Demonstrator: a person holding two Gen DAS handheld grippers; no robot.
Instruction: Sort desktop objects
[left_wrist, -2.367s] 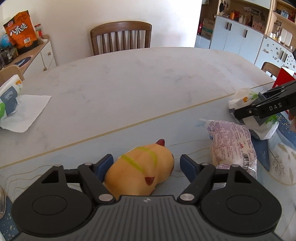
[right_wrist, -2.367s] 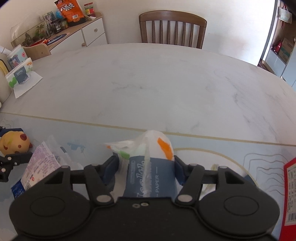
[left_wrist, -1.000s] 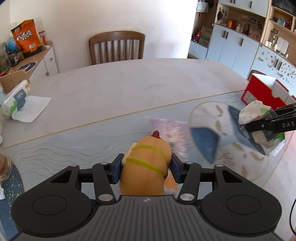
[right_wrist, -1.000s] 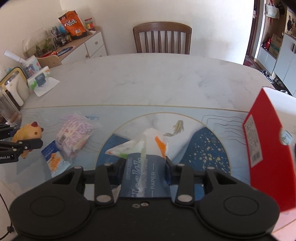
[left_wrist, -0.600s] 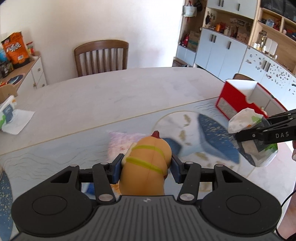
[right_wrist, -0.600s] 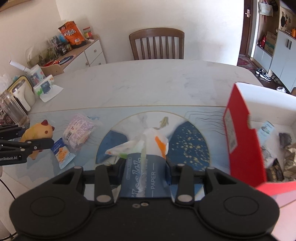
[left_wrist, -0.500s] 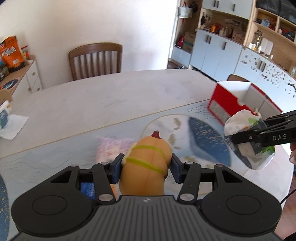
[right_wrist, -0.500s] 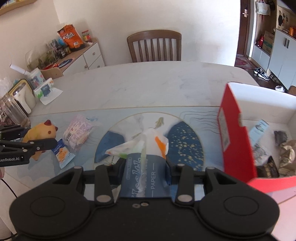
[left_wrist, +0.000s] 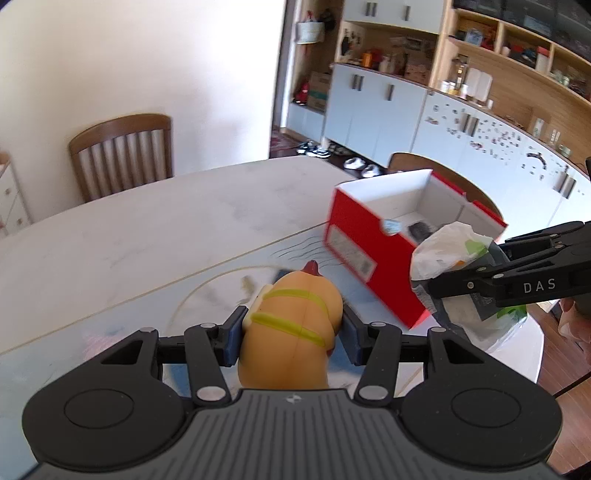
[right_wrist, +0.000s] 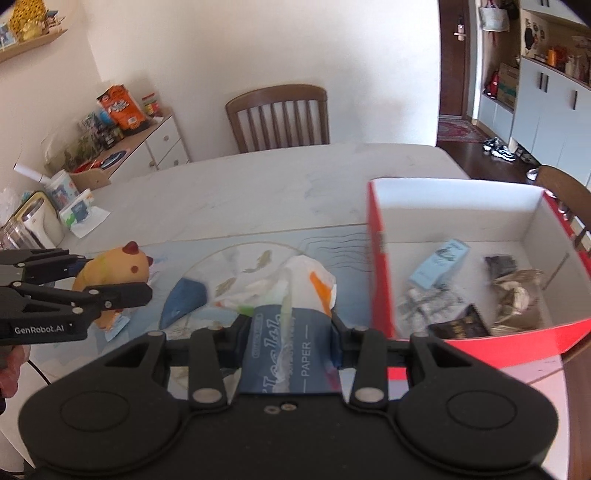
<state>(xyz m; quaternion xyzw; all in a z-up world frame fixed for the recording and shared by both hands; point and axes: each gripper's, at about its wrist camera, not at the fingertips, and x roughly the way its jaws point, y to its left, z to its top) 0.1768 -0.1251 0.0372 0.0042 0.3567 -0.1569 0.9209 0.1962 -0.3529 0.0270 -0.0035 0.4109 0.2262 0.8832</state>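
Red box (left_wrist: 373, 236) now nearer; both fingers clamped: left on toy (left_wrist: 291, 325), right on tissue pack (right_wrist: 291, 332), both lengthwise forward.

A home, plainly a dining room. Shown by a large pale marble-look dining table (right_wrist: 258, 184) with wooden slat-back chairs (right_wrist: 279, 118) drawn up to it, a white sideboard (right_wrist: 155, 147) piled with snack bags (right_wrist: 120, 105) and clutter, and a wall of grey-blue cupboards (left_wrist: 373, 110) under open wooden shelves (left_wrist: 517, 48) crowded with jars and boxes. Shoes (right_wrist: 500, 149) left on a dark wooden floor near a door (right_wrist: 456, 62).
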